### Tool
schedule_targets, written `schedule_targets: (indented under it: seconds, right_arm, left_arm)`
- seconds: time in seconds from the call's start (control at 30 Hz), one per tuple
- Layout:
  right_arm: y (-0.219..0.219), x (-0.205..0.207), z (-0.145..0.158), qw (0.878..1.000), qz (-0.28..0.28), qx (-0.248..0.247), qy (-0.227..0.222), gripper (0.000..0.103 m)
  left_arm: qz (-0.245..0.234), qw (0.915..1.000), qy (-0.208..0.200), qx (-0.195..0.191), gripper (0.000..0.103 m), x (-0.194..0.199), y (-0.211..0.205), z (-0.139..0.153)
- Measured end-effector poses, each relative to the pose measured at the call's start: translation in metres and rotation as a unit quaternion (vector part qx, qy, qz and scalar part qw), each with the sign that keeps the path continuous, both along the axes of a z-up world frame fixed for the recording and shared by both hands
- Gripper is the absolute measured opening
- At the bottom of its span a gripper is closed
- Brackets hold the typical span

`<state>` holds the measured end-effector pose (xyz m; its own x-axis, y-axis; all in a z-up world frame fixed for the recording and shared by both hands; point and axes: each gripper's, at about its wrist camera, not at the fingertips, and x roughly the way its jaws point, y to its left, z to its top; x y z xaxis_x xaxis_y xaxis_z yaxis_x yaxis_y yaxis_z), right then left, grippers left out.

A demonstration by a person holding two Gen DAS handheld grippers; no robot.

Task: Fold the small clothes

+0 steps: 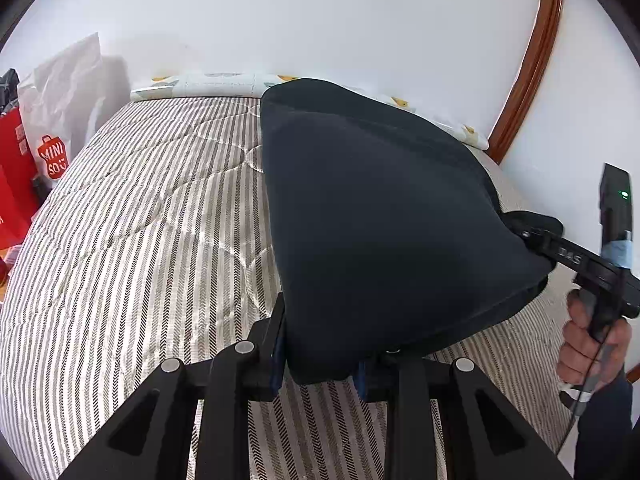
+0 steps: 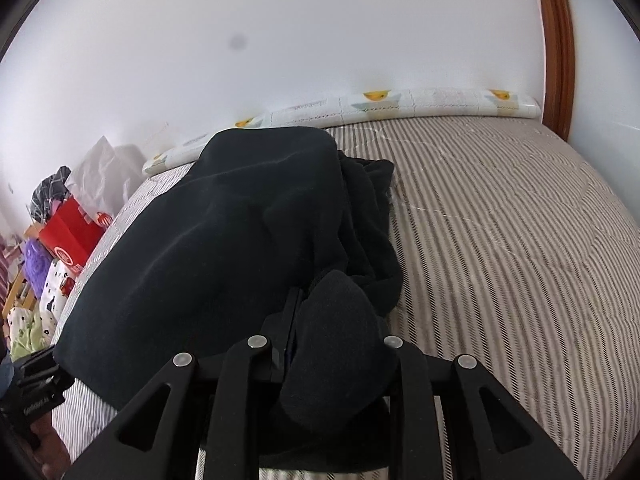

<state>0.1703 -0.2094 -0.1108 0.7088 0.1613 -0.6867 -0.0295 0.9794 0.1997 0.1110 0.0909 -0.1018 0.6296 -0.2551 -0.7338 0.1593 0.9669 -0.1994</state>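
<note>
The white plastic bag [image 1: 60, 120] reads "MINISO"; the right gripper [image 1: 520, 226] "DAS".

Dark navy garment [image 1: 384, 216], stretched above bed

Soft, even daylight is filling both views, casting only faint shadows on the white wall [image 1: 320, 20]. Fisheye distortion is bowing the door frame [image 1: 528, 60] and darkening the corners. The striped bedcover [image 2: 520, 240] is blurring toward its right edge; a smudge is marking the right wrist lens.

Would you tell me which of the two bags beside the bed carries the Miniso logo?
The white plastic bag, printed with an orange Miniso logo; the red bag stands left of it.
</note>
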Motion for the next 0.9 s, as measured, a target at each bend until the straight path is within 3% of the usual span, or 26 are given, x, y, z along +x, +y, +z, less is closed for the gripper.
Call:
schedule_targets:
  seconds: [0.27, 0.47, 0.63, 0.77, 0.87, 0.9]
  right_arm:
    - [-0.011, -0.031, 0.01, 0.999, 0.012, -0.03, -0.011, 0.028]
    - [-0.018, -0.054, 0.036, 0.997, 0.003, -0.059, -0.058, 0.031]
    - [-0.011, -0.035, 0.036, 0.997, 0.02, -0.046, -0.055, 0.031]
    - [-0.005, -0.007, 0.015, 0.998, 0.01, -0.059, -0.017, 0.031]
    - [-0.005, 0.0, 0.001, 0.998, 0.017, -0.053, -0.006, 0.01]
    - [-0.007, -0.002, 0.002, 0.998, 0.019, -0.05, -0.014, 0.008]
  left_arm:
    - [-0.005, 0.9999, 0.011, 0.004, 0.029, -0.006, 0.001, 0.001]
    - [-0.013, 0.9999, 0.004, -0.01, 0.03, -0.025, 0.007, 0.004]
    - [-0.023, 0.999, 0.0, -0.038, 0.037, -0.038, 0.012, 0.01]
    - [-0.015, 0.9987, -0.031, -0.037, 0.045, -0.05, 0.016, 0.027]
    - [-0.008, 0.9986, -0.05, -0.018, 0.05, -0.044, 0.012, 0.037]
    - [-0.008, 0.9986, -0.051, -0.012, 0.05, -0.038, 0.01, 0.038]
